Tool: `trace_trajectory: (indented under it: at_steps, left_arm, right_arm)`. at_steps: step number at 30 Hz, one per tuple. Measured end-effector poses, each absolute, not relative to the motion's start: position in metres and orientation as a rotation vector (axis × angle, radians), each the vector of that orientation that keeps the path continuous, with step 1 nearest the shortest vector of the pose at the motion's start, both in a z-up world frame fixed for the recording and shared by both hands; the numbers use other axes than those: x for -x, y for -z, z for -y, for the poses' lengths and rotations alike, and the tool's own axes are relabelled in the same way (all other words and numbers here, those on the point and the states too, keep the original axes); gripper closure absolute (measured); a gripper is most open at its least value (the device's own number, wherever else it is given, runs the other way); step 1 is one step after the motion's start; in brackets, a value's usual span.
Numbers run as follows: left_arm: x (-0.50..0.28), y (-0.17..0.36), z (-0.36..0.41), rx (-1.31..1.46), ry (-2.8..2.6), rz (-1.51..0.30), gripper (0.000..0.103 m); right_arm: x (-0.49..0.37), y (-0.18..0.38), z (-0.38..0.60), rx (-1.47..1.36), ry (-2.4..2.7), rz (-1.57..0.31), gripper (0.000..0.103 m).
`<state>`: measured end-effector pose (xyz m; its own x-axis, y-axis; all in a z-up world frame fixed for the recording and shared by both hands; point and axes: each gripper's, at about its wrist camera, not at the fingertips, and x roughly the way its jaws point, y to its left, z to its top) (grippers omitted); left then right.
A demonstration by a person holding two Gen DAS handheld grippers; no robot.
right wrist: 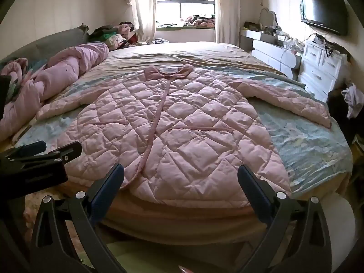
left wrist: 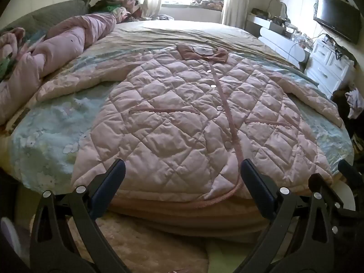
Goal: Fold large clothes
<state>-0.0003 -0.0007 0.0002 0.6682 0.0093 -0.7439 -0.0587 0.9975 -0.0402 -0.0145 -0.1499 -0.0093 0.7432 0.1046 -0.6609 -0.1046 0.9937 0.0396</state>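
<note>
The pink quilted coat [left wrist: 182,118] lies spread flat, front up, on the bed [left wrist: 45,136], filling the middle of both frames, sleeves out to either side. Folding looks not yet begun; the next move likely calls for taking a sleeve or the hem. Left gripper [left wrist: 182,182] and right gripper [right wrist: 180,182] hover at the bottom of their frames over the hem, angled downward, fingers spread wide, holding nothing.

Quilted pink coat [left wrist: 182,113] flat on bed [left wrist: 45,141]
</note>
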Motion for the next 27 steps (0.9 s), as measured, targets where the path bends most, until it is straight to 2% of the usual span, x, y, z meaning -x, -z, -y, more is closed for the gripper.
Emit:
trace_trajectory:
  at_steps: [27]
  left_arm:
    - [0.0012,-0.0028,-0.0057,0.072,-0.035,-0.838,0.008]
  right_arm:
    - [0.0124,0.0120,0.1523,-0.030,-0.122,-0.732,0.004]
